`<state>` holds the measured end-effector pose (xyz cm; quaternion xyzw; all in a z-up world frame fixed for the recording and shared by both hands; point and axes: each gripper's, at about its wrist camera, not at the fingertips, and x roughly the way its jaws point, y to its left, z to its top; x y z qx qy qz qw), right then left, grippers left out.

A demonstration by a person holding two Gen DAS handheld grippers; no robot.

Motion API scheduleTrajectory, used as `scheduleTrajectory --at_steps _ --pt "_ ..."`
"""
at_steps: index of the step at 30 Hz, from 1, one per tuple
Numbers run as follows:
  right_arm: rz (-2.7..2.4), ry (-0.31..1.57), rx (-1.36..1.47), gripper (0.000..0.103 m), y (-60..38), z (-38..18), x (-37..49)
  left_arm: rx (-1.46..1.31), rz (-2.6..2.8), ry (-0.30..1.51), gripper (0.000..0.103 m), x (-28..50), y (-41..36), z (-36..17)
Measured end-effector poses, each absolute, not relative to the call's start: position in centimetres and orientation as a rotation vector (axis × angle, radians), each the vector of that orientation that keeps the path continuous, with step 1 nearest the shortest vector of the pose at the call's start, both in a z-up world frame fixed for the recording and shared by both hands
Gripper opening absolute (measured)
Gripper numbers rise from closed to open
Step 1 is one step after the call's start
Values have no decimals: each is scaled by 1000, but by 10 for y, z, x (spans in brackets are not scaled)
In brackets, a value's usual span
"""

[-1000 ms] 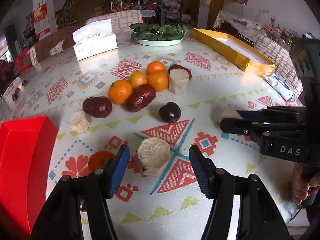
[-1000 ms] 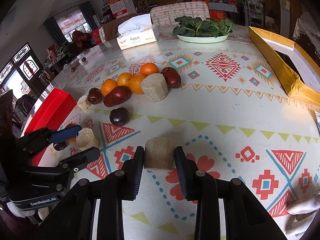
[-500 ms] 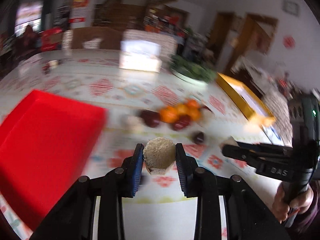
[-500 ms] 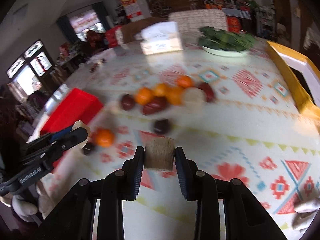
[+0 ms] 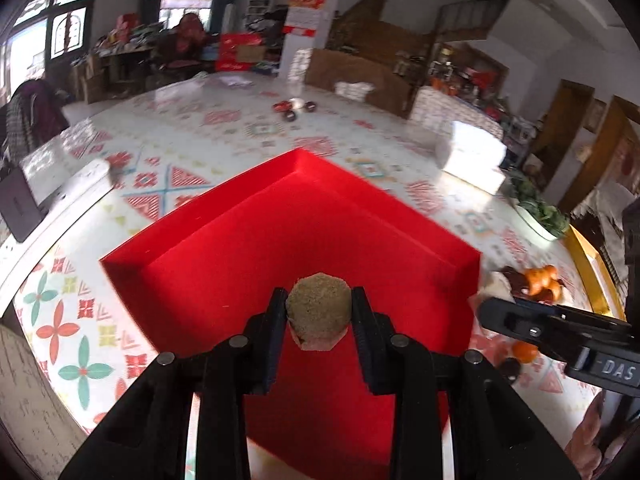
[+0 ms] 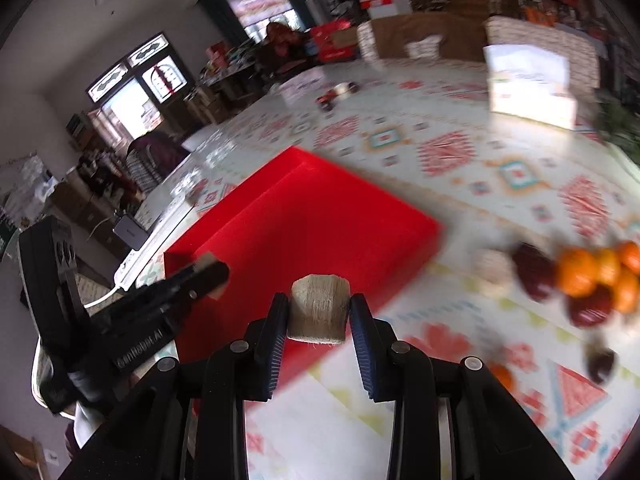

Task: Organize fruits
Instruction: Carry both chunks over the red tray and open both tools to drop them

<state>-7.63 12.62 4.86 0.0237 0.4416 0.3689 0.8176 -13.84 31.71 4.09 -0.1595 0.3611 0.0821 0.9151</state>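
My left gripper is shut on a beige sugarcane chunk and hangs over the inside of the red tray. My right gripper is shut on a second beige sugarcane chunk above the tray's near right edge. In the right wrist view the left gripper shows at the left with its chunk. In the left wrist view the right gripper shows at the right. The remaining oranges and dark red fruits lie blurred on the table to the right.
A patterned tablecloth covers the table. A white tissue box stands at the back. A plate of greens and a yellow box sit far right. A white power strip lies left of the tray.
My left gripper closed on its sugarcane chunk and carried it left over the red tray. The right gripper, holding its chunk throughout, also swung left to the tray's edge.
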Motion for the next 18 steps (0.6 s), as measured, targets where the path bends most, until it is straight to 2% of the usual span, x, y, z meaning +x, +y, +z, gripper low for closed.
scheduleTrajectory --at_steps 6,10,18 --pt "791 989 14 35 166 29 -61 -379 184 742 31 -144 337 33" --pt "785 1009 12 35 171 22 -57 -403 171 722 45 -148 339 36" --pt "621 879 19 40 130 56 -65 -442 147 658 54 -157 336 49"
